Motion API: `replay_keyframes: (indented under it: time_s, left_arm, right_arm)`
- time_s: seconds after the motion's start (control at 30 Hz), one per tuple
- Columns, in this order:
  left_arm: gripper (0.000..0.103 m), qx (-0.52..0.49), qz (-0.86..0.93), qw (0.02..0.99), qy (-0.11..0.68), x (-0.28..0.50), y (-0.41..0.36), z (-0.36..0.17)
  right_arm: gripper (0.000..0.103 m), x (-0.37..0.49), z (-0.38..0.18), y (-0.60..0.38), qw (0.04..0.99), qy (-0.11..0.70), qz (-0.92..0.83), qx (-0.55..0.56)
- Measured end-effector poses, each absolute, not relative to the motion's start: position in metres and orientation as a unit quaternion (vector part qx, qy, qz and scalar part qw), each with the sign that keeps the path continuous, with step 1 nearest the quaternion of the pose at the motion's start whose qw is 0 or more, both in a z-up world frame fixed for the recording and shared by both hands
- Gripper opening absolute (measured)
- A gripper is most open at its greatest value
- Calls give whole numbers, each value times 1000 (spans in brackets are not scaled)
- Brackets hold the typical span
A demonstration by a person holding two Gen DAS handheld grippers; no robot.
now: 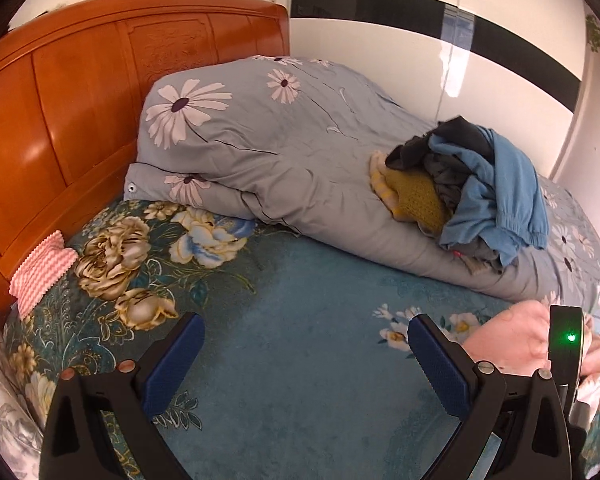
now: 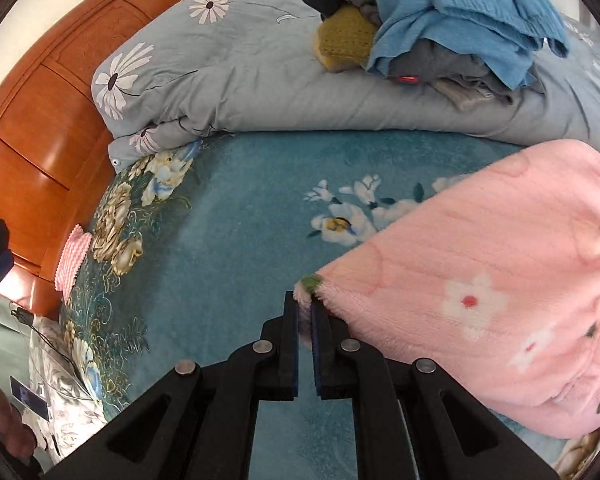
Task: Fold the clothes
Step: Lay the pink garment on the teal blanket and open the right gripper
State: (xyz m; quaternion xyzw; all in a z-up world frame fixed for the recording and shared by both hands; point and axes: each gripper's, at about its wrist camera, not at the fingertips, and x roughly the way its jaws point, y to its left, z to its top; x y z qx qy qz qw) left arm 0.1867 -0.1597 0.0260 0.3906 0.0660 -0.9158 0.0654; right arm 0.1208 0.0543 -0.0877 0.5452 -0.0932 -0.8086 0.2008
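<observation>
Fluffy pink garment (image 2: pixel 480 280) pinched by right tongs (image 2: pixel 305 304).

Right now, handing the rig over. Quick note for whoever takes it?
Right hand-held gripper: shut on a corner of the pink fleece garment, which lies bunched on the teal bedspread.
Left hand-held gripper: open, empty, over the bedspread.
Unfolded clothes pile sits on the grey floral duvet.
Done: nothing visibly folded yet.
Left: spread and fold the pink garment, then the pile.
</observation>
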Motion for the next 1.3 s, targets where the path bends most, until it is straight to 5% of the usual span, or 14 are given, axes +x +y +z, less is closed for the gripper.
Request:
replay_keyframes:
  time_s: [0.1, 0.2, 0.4, 0.7, 0.93, 1.03, 1.3]
  left_arm:
    - [103, 401, -913, 46, 58, 180, -139, 23]
    - [103, 406, -912, 21, 47, 175, -112, 24]
    - [103, 414, -909, -46, 8, 169, -40, 26]
    - [103, 467, -858, -200, -82, 176, 126, -24]
    - [102, 509, -821, -212, -146, 183, 203, -84]
    - [96, 528, -815, -183, -153, 178, 206, -100]
    - [40, 567, -797, -169, -119, 171, 195, -113]
  right_arm:
    - [12, 126, -80, 69, 205, -106, -815, 531]
    - [47, 135, -69, 91, 218, -124, -822, 511]
    - [48, 169, -50, 189, 175, -159, -855, 462]
    - [48, 247, -97, 434, -128, -355, -819, 432]
    - [48, 286, -121, 480, -170, -390, -796, 430]
    - [48, 289, -129, 487, -167, -400, -791, 432]
    - [48, 291, -146, 494, -177, -416, -774, 443]
